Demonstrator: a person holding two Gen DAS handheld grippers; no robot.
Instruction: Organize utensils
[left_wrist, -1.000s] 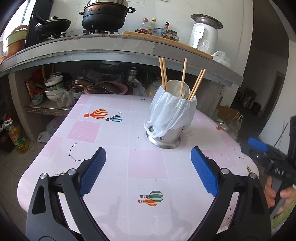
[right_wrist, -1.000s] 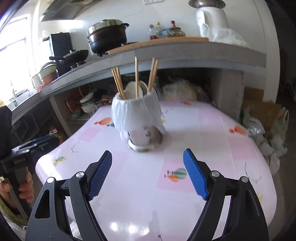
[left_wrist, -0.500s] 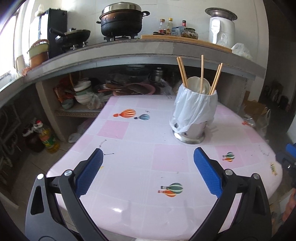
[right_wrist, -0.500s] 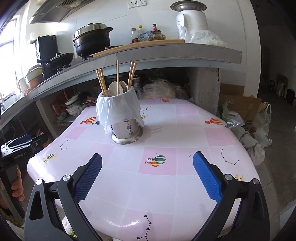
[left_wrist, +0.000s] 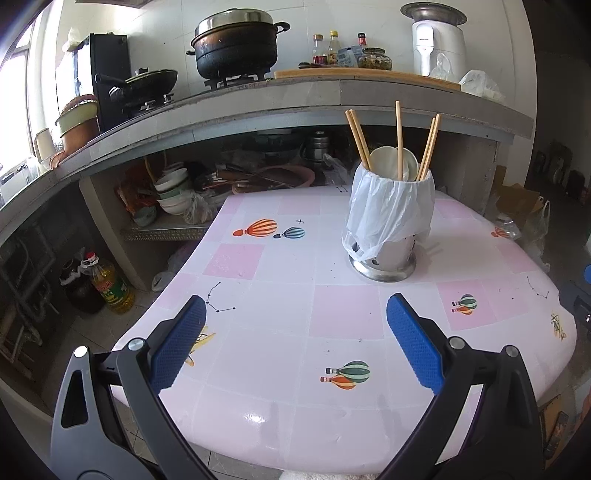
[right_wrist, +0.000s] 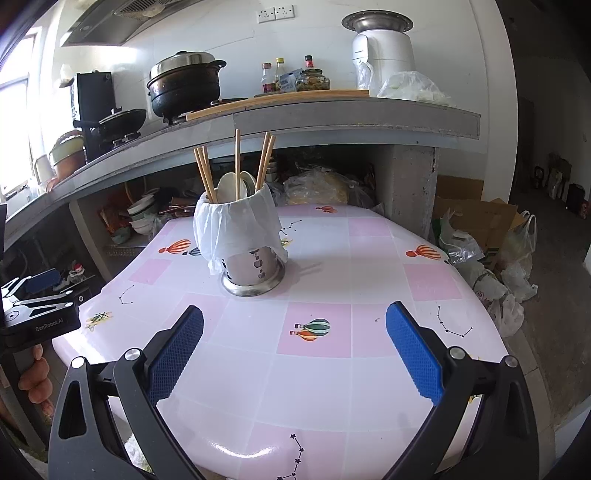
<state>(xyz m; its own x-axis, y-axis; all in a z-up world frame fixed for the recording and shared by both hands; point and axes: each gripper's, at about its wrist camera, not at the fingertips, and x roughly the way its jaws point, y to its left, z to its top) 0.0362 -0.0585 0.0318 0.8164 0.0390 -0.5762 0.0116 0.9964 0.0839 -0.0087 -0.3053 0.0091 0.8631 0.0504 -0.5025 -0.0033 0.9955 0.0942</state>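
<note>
1. Mostly visible, some gaps: a white plastic bag (left_wrist: 388, 210) covers the upper part of the metal utensil holder (left_wrist: 384, 258), so only its steel base and a few cutout holes show. What's inside below the rim is hidden.
2. The chopsticks (left_wrist: 398, 140) stick up out of the holder, five by my count, lower ends out of sight in the bag. Pale spoons (left_wrist: 388, 162) sit among them; can't tell how many.
3. The shelf under the counter (left_wrist: 258, 107) is dark and cluttered: stacked bowls (left_wrist: 171, 194) readable, the rest isn't.
4. In the left view the right gripper is cut off at the frame's right edge; only a dark body and a bit of blue show. In the right view the left gripper (right_wrist: 37, 295) is partly cropped at the left edge, with the fingers (right_wrist: 33, 384) of the hand holding it below.
5. Holder stands upright on the pink tiled table (left_wrist: 280, 295), toward the far side, ahead of both grippers and well apart from them.
6. Left gripper (left_wrist: 295, 345): tilted down over the near table edge, blue pads spread wide, nothing between them.
7. Right gripper (right_wrist: 295, 349): same downward tilt, jaws spread fully apart, empty, above the near edge of the table.
</note>
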